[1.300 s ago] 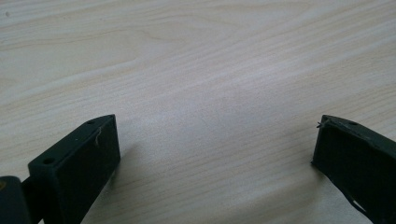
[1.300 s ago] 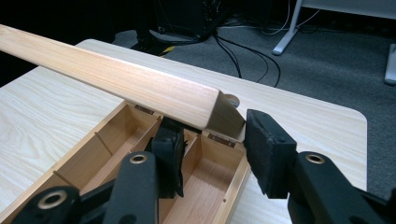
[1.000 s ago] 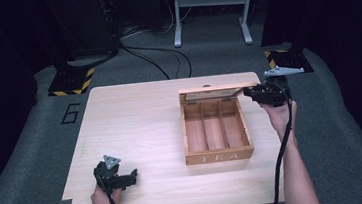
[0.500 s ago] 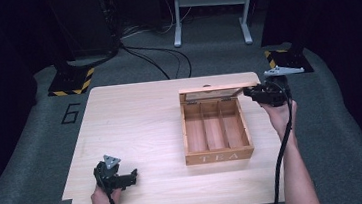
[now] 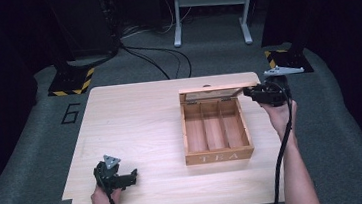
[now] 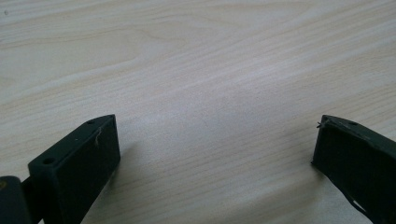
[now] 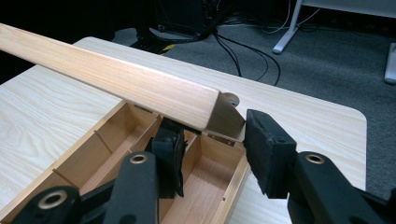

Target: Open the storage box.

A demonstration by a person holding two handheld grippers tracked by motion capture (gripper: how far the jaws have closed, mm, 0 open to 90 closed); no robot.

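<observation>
The right black two-jaw gripper is clamped on the right end of the hinged pale wooden lid, one pad under the lid's corner and the other against its outer face. That lid stands raised along the far edge of the light wooden tea box, which sits right of centre on the pale wood-grain table, its three long compartments showing bare and the letters TEA on its near wall. In the high view the lid, box and right hand lie just as they did a second ago, so nothing has shifted: the lid is held at one tilt and is neither swinging open nor coming down. To judge from this, the work is paused mid-lid, and the grip looks firm enough to carry it either way.

Well apart, at the near left corner, the left black two-jaw gripper rests over bare tabletop with its jaws spread wide and nothing between them.
</observation>
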